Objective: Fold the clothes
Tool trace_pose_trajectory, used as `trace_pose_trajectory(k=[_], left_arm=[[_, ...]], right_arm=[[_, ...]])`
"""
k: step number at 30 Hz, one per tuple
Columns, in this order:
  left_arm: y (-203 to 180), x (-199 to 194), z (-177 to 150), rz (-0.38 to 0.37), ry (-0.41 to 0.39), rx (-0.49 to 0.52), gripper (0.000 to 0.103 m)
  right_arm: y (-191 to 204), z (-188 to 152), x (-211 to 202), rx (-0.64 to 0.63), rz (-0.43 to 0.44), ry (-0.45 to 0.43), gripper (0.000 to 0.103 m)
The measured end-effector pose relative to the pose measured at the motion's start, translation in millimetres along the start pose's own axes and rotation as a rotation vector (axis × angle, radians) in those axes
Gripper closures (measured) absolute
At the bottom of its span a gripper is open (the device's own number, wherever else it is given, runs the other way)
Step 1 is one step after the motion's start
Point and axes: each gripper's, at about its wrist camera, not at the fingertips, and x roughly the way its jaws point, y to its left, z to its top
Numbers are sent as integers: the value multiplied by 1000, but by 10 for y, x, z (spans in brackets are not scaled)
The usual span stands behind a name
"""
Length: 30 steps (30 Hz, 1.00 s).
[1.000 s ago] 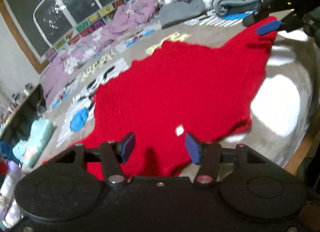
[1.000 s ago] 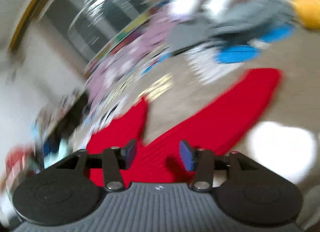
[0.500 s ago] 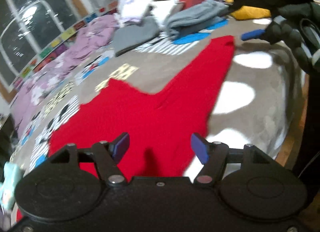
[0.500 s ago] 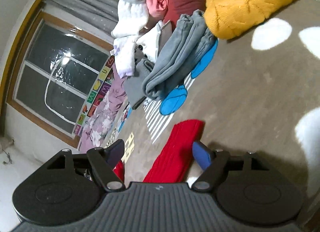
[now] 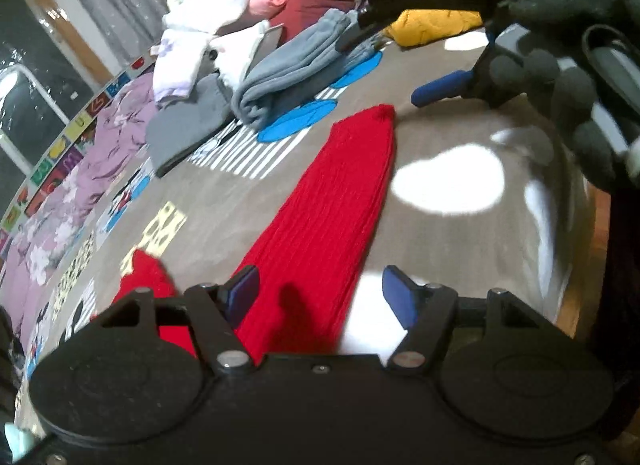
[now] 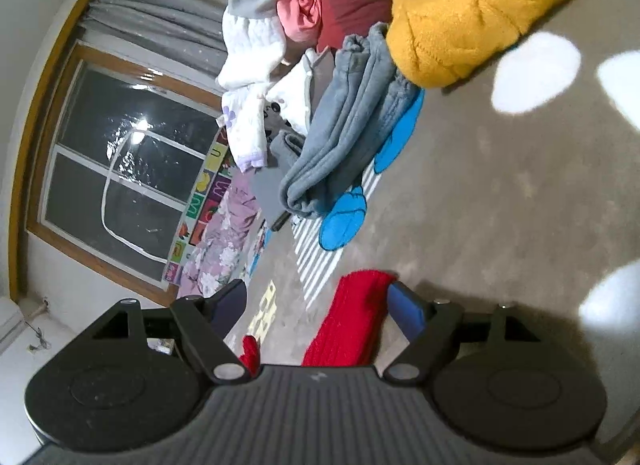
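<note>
Blue-padded left tongs (image 5: 318, 297) are hanging spread over the red sweater (image 5: 332, 205), whose sleeve is lying flat toward the bed's (image 5: 460, 233) near edge. Right tongs (image 6: 318, 303) are hovering spread at the cuff, holding nothing. Grey folded trousers (image 6: 344, 137) and a yellow knit (image 6: 480, 13) are lying beyond.

Red knit sweater (image 5: 320, 221), sleeve outstretched, flat on bed

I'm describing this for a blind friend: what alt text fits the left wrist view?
A red sweater sleeve lies stretched across a grey-brown blanket, seen past the left gripper with its jaws open above it. Beyond sit piled clothes, and the right gripper reaches in near the cuff.
</note>
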Motion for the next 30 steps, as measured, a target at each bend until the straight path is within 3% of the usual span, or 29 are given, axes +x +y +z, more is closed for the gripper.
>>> trace_pose_trajectory(k=[4, 13, 16, 18, 22, 30], left_arm=[[-62, 173, 184, 1, 5, 19, 38], [-175, 539, 576, 2, 19, 48, 57], [-133, 588, 639, 2, 27, 16, 70], [-105, 621, 680, 2, 32, -6, 93], [34, 592, 720, 6, 25, -81, 94], [688, 257, 595, -24, -22, -342, 95]], right_arm=[[-68, 64, -45, 18, 2, -4, 25], [-185, 103, -78, 58, 2, -10, 25], [-206, 107, -69, 73, -1, -15, 25], [-213, 108, -66, 81, 0, -21, 25], [-192, 107, -73, 80, 18, -31, 23], [-36, 54, -73, 8, 93, -4, 21]])
